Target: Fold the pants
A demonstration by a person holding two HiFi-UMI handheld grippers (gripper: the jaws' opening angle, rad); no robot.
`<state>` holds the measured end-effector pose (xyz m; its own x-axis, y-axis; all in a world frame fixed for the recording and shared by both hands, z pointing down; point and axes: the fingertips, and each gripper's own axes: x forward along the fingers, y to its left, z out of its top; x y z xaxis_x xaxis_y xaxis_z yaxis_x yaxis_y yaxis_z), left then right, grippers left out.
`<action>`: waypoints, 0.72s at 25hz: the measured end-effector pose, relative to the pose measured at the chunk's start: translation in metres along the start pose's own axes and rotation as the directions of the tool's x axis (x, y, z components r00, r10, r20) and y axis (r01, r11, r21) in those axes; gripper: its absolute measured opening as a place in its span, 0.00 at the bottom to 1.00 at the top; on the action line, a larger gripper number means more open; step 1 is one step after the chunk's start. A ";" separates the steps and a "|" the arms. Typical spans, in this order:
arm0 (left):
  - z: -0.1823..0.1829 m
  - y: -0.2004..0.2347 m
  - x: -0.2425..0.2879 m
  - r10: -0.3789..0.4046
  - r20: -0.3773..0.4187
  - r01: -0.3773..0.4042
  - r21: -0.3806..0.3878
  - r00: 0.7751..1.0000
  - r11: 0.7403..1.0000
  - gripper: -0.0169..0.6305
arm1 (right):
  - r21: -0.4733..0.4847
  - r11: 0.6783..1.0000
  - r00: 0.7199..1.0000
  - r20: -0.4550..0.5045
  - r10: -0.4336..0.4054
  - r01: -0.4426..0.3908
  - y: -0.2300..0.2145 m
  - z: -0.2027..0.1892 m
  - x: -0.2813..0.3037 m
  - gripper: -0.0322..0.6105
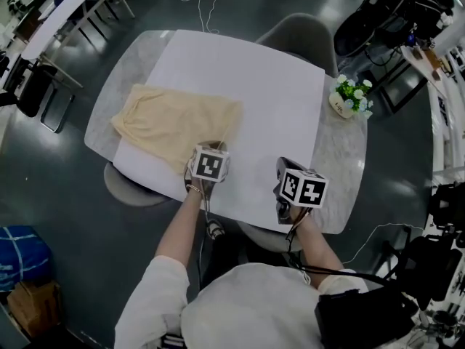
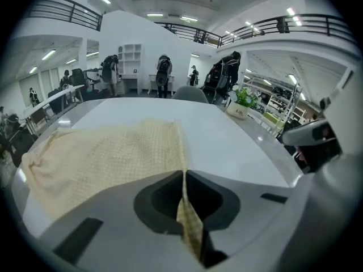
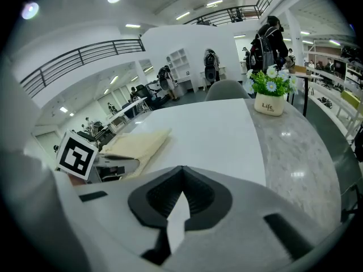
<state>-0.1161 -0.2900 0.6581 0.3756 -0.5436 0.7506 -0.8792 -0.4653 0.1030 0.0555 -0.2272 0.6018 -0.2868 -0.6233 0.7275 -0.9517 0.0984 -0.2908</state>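
The pale yellow pants (image 1: 174, 121) lie flat on the left half of the white table top (image 1: 269, 100). I judge them light, limp and loosely woven, likely to drape and slide rather than hold a crease, so corners and hems look like better places to pinch than mid-panel, where the cloth would bunch. The left gripper (image 2: 185, 180) is clamped on the pants' near right corner, a strip of fabric squeezed between its 2 jaws, while the right gripper (image 3: 182, 174) hovers over bare table to the right, jaws together on nothing, apart from the pants.
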 end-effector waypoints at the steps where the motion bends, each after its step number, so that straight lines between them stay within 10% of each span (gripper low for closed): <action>1: 0.001 0.004 -0.005 -0.001 0.000 0.001 -0.004 1.000 1.000 0.06 | -0.006 1.000 1.000 0.006 0.001 -0.001 0.007 0.003 -0.001 0.04; 18: 0.024 0.085 -0.073 0.007 0.065 -0.006 -0.016 0.998 1.000 0.06 | -0.082 0.996 0.997 0.069 0.036 -0.030 0.107 0.038 0.008 0.04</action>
<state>-0.2113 -0.3070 0.5962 0.3878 -0.5914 0.7070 -0.8859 -0.4510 0.1087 -0.0445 -0.2510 0.5529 -0.3123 -0.6716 0.6719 -0.9485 0.1805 -0.2604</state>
